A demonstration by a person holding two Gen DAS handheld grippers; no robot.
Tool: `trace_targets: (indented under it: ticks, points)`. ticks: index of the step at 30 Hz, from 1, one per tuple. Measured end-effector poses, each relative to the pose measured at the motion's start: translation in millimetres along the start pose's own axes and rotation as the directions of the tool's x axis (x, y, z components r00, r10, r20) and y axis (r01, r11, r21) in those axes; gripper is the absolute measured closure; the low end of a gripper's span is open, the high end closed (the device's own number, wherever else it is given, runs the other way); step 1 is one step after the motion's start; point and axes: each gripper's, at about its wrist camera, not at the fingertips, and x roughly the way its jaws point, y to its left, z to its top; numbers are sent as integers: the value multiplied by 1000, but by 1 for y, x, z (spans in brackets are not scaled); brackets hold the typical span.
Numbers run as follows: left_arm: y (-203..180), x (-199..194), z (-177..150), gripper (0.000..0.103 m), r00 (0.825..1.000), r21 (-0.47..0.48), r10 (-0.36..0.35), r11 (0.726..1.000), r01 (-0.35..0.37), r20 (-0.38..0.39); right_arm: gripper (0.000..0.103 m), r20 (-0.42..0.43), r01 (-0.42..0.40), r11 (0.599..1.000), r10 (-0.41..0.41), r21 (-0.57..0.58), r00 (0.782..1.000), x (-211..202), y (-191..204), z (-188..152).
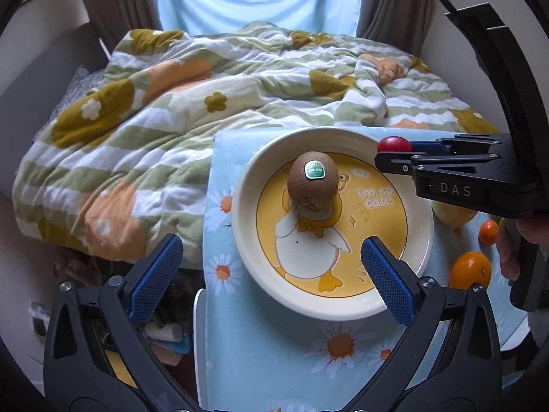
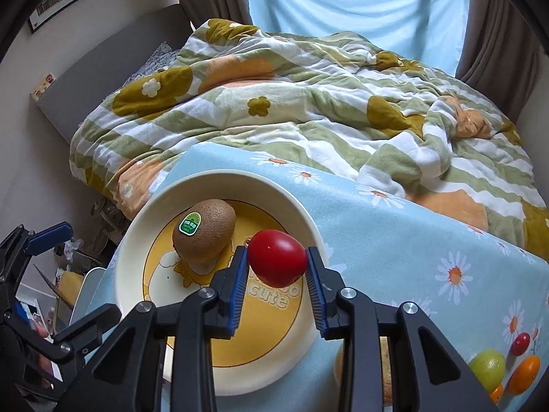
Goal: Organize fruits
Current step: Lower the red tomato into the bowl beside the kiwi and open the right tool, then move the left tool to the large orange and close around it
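On a small table covered by a blue daisy-print cloth (image 1: 267,353), pushed against a bed with a rumpled striped quilt (image 1: 154,110), sits a round cream plate (image 1: 245,226) with a yellow duck drawing in its well. The plate lies toward the table's left edge. One fruit is already in it: a brown kiwi (image 1: 311,185) with a green sticker, resting near the far side of the well. The right gripper (image 2: 277,267) is clenched on a small red tomato (image 2: 277,257), pinched between its two blue pads and held in the air over the plate's right rim, just beside the kiwi but not touching it; seen from the left wrist, the same tomato (image 1: 394,145) hangs above the rim's far right side. The left gripper (image 1: 271,274) is released, its jaws spread wide and holding nothing, hovering over the near part of the plate. Several fruits wait on the cloth toward the table's right edge, well apart from the plate: an orange (image 1: 470,270), a smaller orange fruit (image 1: 488,232), a yellowish fruit (image 1: 453,218) partly hidden behind the gripper, and in the right wrist view a green fruit (image 2: 487,369) and another small red one (image 2: 521,343). The job looks early: one fruit placed, a second about to be set down, and at least five to go.
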Motion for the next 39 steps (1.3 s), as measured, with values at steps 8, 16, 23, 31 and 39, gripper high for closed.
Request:
trace_targets:
  ticks: [8, 16, 23, 31, 39]
  points:
    - [10, -1, -13, 0, 1000, -55, -2, 998, 1, -23, 72, -21, 18, 999, -18, -46, 1000, 18, 10, 1]
    - [15, -12, -13, 0, 1000, -61, 16, 998, -17, -10, 11, 11, 27, 1000, -27, -7, 1000, 5, 7, 0]
    - [13, -28, -9, 0, 1000, -45, -1, 999, 1, -4, 11, -8, 63, 998, -63, 29, 998, -24, 6, -6]
    - [-2, -56, 11, 0, 998, 34, -35, 999, 33, 47, 11, 19, 150, 985, -152, 91, 988, -90, -8, -27]
    - [-35, -81, 20, 0, 989, 93, -110, 990, 101, 100, 11, 46, 250, 938, -269, 241, 962, -158, -47, -59]
